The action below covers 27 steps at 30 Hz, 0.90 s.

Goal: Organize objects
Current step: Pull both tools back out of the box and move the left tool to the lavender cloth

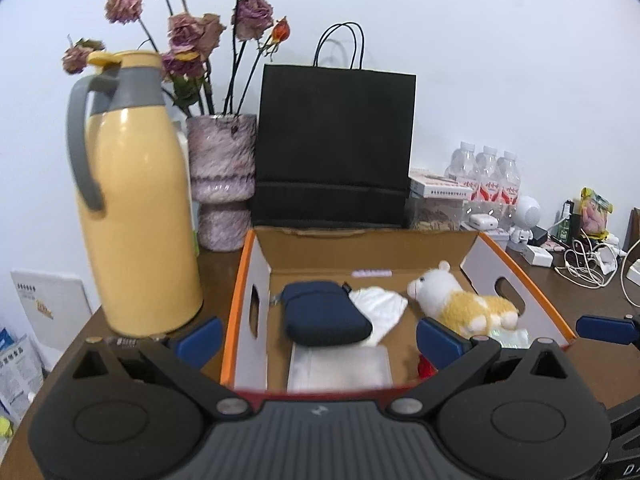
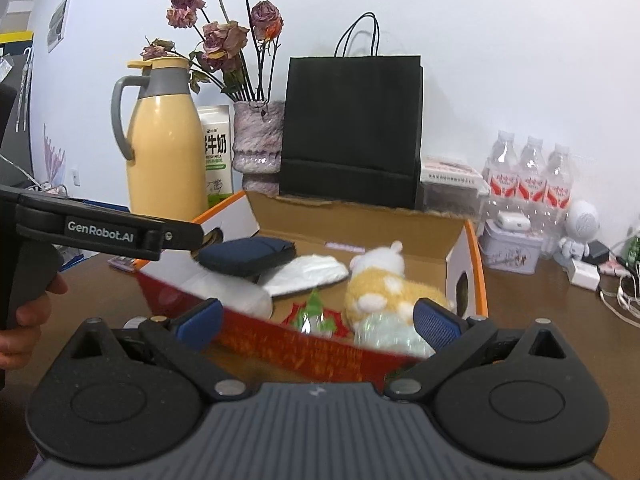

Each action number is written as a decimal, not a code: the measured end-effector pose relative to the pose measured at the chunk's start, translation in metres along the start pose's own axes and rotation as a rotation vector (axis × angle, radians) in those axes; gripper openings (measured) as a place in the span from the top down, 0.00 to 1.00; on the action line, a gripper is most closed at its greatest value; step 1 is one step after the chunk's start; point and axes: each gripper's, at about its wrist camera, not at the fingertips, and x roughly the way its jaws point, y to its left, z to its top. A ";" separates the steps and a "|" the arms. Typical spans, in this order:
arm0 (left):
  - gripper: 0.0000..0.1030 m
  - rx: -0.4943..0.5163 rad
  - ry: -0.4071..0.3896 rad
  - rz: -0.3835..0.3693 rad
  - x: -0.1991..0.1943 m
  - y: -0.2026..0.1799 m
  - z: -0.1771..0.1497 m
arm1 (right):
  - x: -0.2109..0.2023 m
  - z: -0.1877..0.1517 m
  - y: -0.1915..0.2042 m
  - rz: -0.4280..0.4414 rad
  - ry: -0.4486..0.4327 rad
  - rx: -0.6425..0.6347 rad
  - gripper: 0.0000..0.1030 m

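Observation:
An open cardboard box with orange edges (image 1: 556, 312) (image 2: 474, 248) sits on the brown table. Inside lie a navy pouch (image 1: 324, 312) (image 2: 248, 256), a white cloth (image 1: 380, 304) (image 2: 308, 274), a white-and-yellow plush animal (image 1: 464, 300) (image 2: 384, 284), a clear plastic packet (image 1: 340, 364) and a red-green wrapper (image 2: 316, 316). My left gripper (image 1: 320, 340) is open and empty, over the box's near-left corner. My right gripper (image 2: 318, 322) is open and empty at the box's near wall. The left gripper's body (image 2: 100, 232) shows at the left of the right wrist view.
A yellow thermos jug (image 1: 136, 208) (image 2: 166, 140) stands left of the box. A vase of dried roses (image 1: 222, 176) (image 2: 258, 140) and a black paper bag (image 1: 334, 144) (image 2: 352, 128) stand behind. Water bottles (image 2: 528, 176), a tin (image 2: 510, 250), chargers and cables (image 1: 580, 260) lie right.

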 end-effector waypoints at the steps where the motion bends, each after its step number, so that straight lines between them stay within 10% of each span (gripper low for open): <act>1: 0.00 -0.001 0.008 0.000 -0.005 0.000 -0.003 | -0.005 -0.003 0.001 -0.004 0.007 0.001 0.00; 27: 0.00 0.039 0.258 0.083 -0.110 -0.015 -0.106 | -0.092 -0.078 0.071 0.062 0.173 -0.014 0.00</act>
